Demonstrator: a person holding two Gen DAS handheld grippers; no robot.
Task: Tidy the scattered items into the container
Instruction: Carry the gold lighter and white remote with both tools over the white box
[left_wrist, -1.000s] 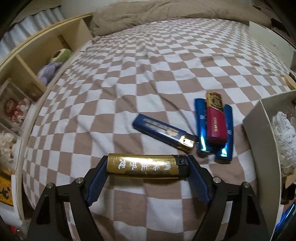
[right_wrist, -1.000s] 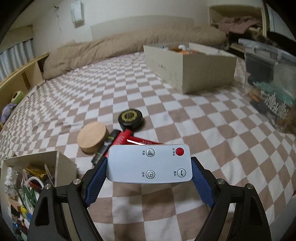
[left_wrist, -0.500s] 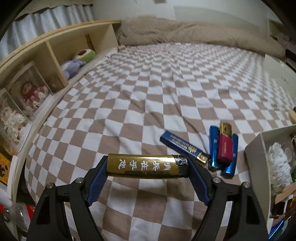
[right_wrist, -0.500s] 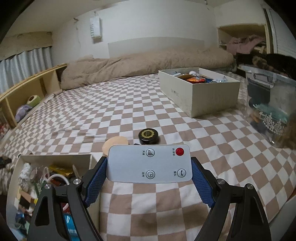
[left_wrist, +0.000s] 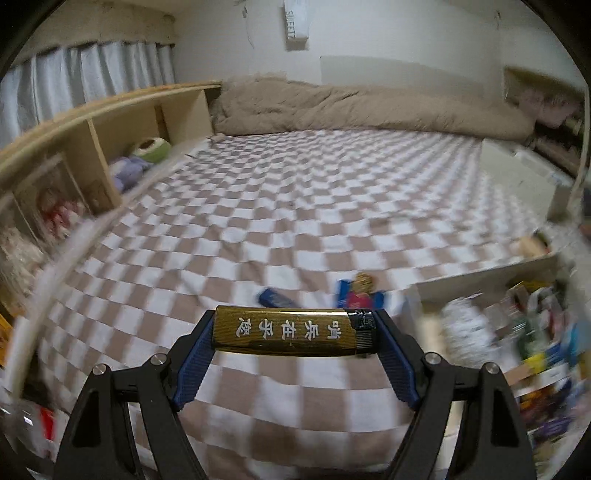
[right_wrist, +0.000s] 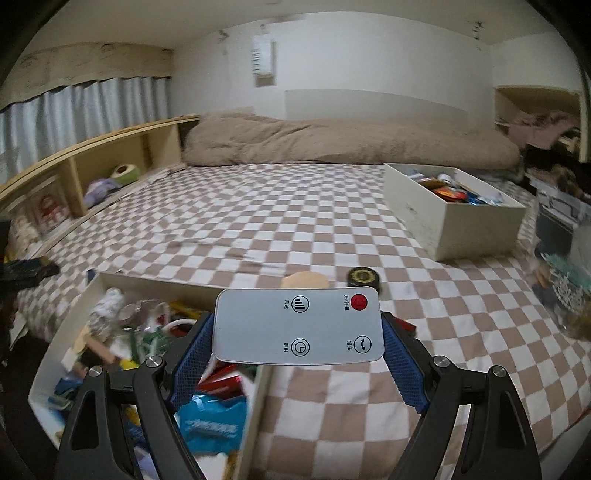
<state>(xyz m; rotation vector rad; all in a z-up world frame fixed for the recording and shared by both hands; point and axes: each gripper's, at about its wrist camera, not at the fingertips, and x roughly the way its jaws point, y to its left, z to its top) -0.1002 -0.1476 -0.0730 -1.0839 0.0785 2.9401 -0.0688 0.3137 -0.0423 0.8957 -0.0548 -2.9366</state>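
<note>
Both claws lifted off the bed: left claw (left_wrist: 295, 334) pinching gold lighter (left_wrist: 291, 331) endwise, right claw (right_wrist: 297, 338) clamping grey flat remote (right_wrist: 298, 325) over cluttered white box (right_wrist: 70, 314), ready to drop.

Blue lighters (left_wrist: 275, 297) behind gold lighter (left_wrist: 293, 331): blurred, perhaps three.
</note>
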